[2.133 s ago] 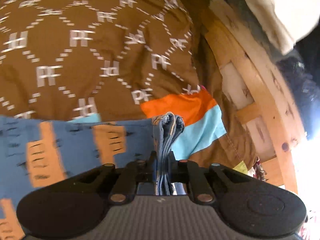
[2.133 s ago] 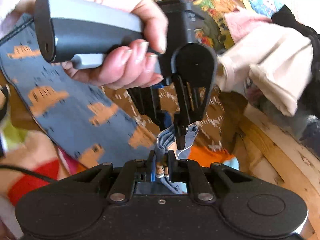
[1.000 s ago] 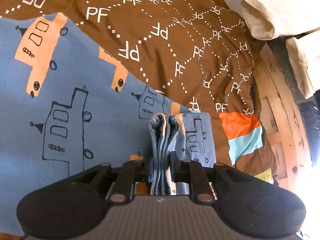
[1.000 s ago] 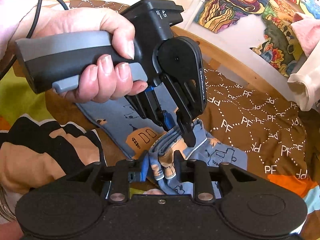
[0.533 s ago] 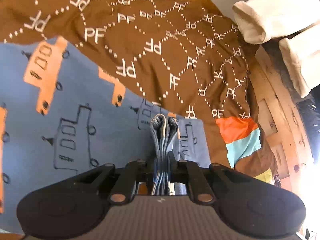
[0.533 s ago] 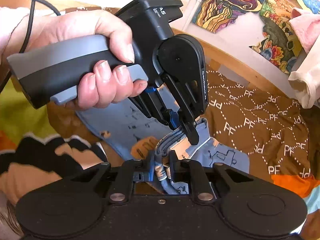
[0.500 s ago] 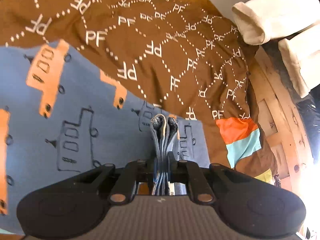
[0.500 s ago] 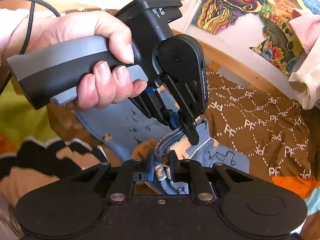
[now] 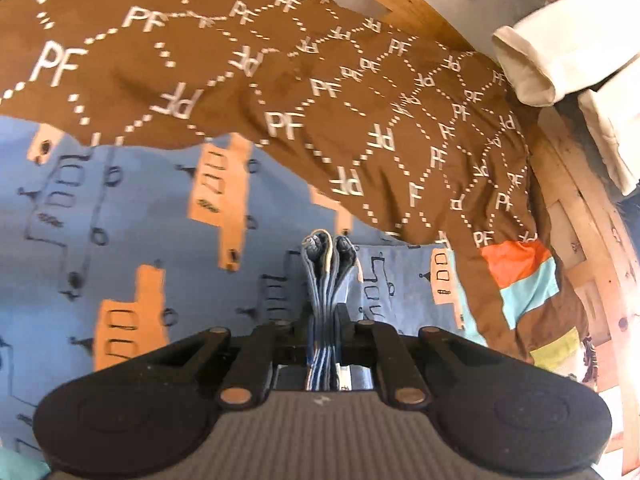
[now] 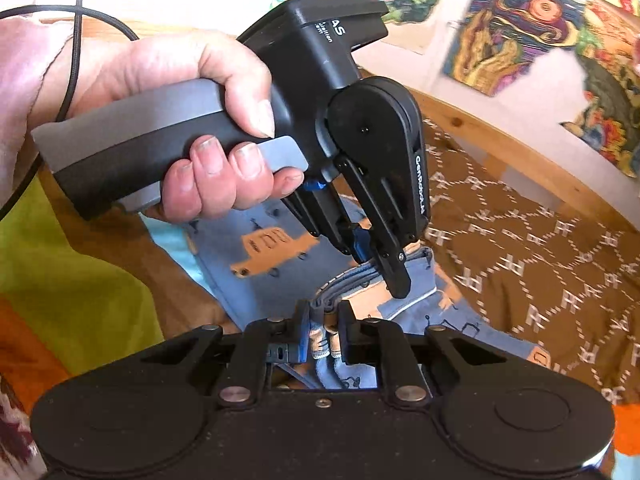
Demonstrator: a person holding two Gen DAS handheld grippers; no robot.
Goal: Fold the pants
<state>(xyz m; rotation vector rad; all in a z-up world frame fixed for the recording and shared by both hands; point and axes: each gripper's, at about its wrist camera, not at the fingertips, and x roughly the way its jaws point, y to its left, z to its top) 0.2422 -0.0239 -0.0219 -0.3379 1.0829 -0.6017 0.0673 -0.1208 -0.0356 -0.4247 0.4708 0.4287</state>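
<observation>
Both grippers pinch the pants (image 9: 132, 216) on a "PF"-printed blanket (image 9: 320, 92).

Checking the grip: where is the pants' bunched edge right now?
The pants edge is pinched in both tongs, left and right, over the brown bedspread.

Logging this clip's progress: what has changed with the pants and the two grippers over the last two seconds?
Both grippers carried the pinched edge of the blue pants across the brown PF bedspread, so more blue cloth now shows spread beneath. Nothing was let go: the left gripper and right gripper stay shut on bunched fabric, close together.
</observation>
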